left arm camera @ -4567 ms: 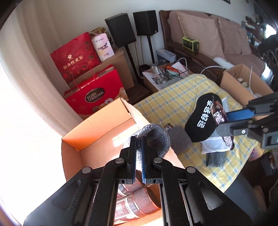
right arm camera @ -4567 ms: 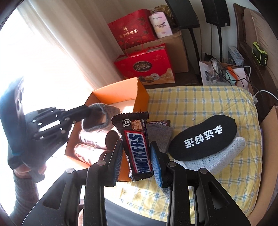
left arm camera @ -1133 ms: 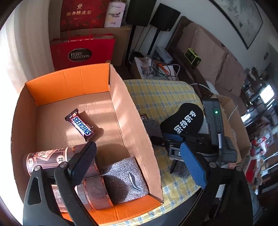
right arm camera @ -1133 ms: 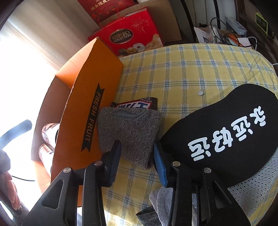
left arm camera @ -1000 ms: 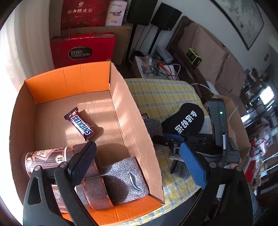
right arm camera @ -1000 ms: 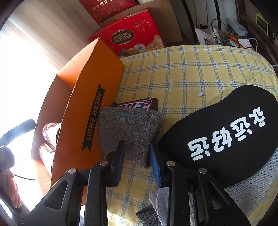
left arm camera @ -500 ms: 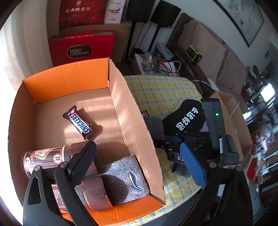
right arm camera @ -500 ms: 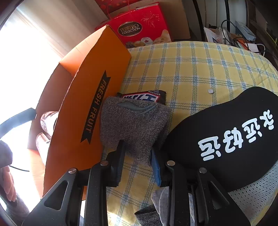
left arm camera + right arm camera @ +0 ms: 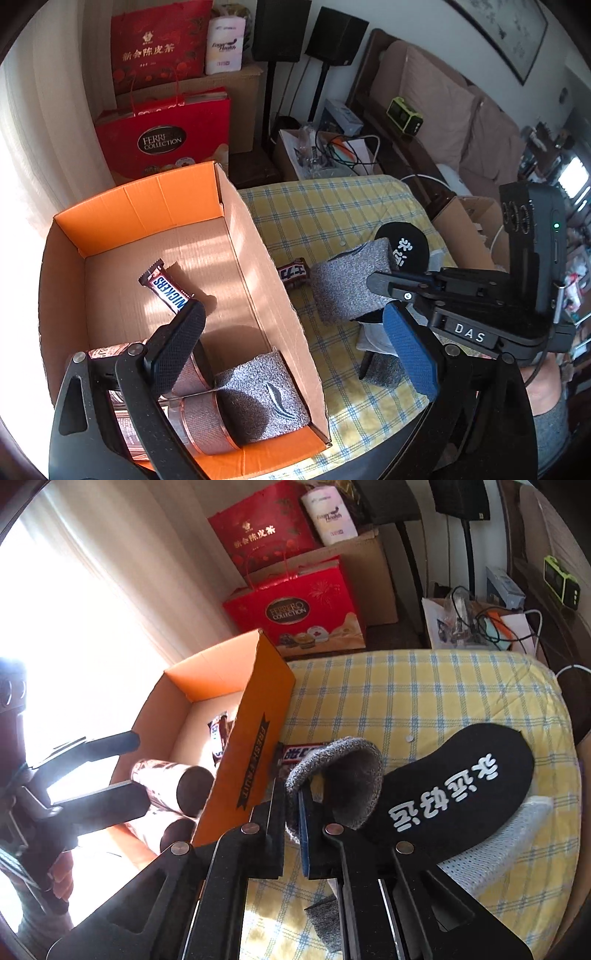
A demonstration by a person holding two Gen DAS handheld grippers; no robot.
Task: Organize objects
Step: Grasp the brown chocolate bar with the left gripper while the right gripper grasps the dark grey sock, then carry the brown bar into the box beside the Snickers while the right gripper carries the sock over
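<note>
The right gripper [image 9: 293,814] has just closed its jaws on the edge of a grey sock [image 9: 343,771], which hangs just beside the box [image 9: 273,295], above the cloth. The grip takes only a little fabric, so the sock may slip out, or catch on the box wall and fall outside. The left gripper [image 9: 295,350] waits over the box with jaws wide and empty. The box stands on a yellow checked cloth [image 9: 332,214]; behind the box are red gift bags [image 9: 166,136], speakers and a sofa.

Grey sock [image 9: 340,771] hangs lifted beside orange box [image 9: 255,738].
</note>
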